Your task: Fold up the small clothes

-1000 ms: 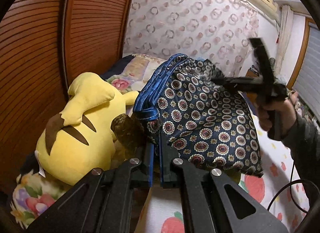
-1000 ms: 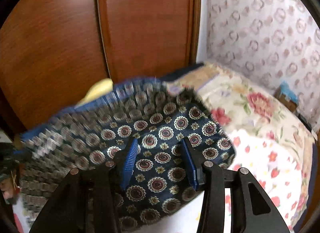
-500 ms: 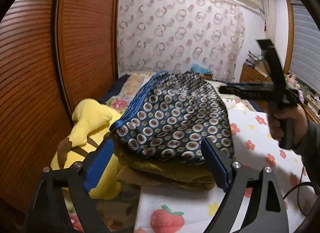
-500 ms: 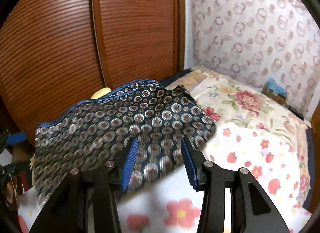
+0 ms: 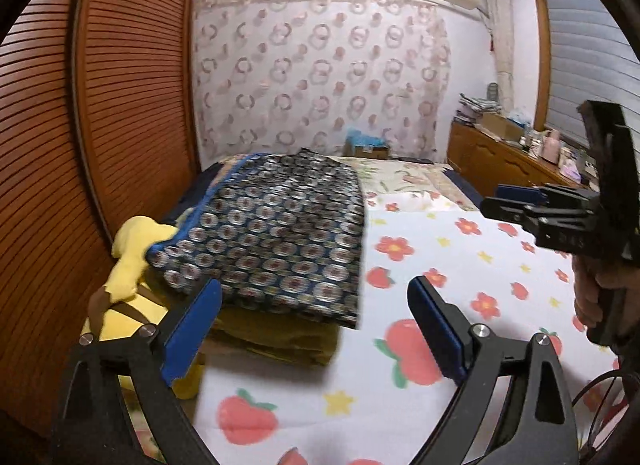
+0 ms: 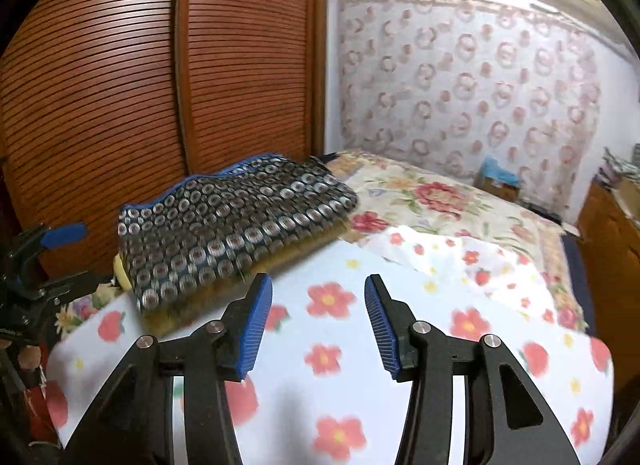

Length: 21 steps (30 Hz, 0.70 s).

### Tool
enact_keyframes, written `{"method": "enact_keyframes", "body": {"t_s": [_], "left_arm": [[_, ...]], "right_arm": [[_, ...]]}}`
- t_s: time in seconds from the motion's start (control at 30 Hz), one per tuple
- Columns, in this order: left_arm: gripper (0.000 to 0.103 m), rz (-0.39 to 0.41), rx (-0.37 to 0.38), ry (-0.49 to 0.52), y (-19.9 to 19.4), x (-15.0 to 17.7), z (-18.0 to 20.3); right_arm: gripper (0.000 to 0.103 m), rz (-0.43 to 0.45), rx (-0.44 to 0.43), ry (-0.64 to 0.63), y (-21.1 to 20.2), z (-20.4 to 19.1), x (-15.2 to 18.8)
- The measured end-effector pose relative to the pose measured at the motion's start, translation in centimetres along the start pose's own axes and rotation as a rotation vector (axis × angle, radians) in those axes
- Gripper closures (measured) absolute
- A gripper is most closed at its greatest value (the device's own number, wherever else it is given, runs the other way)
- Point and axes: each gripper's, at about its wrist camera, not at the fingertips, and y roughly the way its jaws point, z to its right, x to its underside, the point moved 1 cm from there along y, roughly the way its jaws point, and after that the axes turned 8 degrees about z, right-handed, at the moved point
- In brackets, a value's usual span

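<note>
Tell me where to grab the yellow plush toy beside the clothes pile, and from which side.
Take the plush toy by its free upper limb, the part sticking out past the patterned cloth. Come from the wardrobe side, on the left in the left wrist view: the folded pile covers its other side, so reaching from there would likely disturb the pile. Its lower body is partly hidden.

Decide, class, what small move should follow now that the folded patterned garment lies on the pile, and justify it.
Probably draw both hands back to fetch another garment: the patterned garment lies folded on the mustard one, and the jaws of the left gripper and right gripper hold nothing, the right's opening.
</note>
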Motion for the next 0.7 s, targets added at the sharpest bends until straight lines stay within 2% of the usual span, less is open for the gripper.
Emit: {"method": "enact_keyframes", "body": {"t_s": [0.13, 0.2, 0.37, 0.7], "left_arm": [[0.009, -0.008, 0.037, 0.007, 0.1, 0.3, 2.4], [0.009, -0.006, 0.054, 0.017, -0.1, 0.2, 3.5], [0.009, 0.004, 0.083, 0.039, -1.1, -0.1, 6.5], [0.009, 0.037, 0.134, 0.059, -2.8, -2.2, 10.3]], "right_arm": [[0.049, 0.008, 0.045, 0.057, -3.3, 0.2, 1.4], [0.04, 0.02, 0.072, 0.087, -5.0, 0.4, 1.8], [0.033, 0.034, 0.137, 0.141, -8.2, 0.6, 2.7], [0.032, 0.115, 0.238, 0.219, -13.1, -1.1, 3.1]]}}
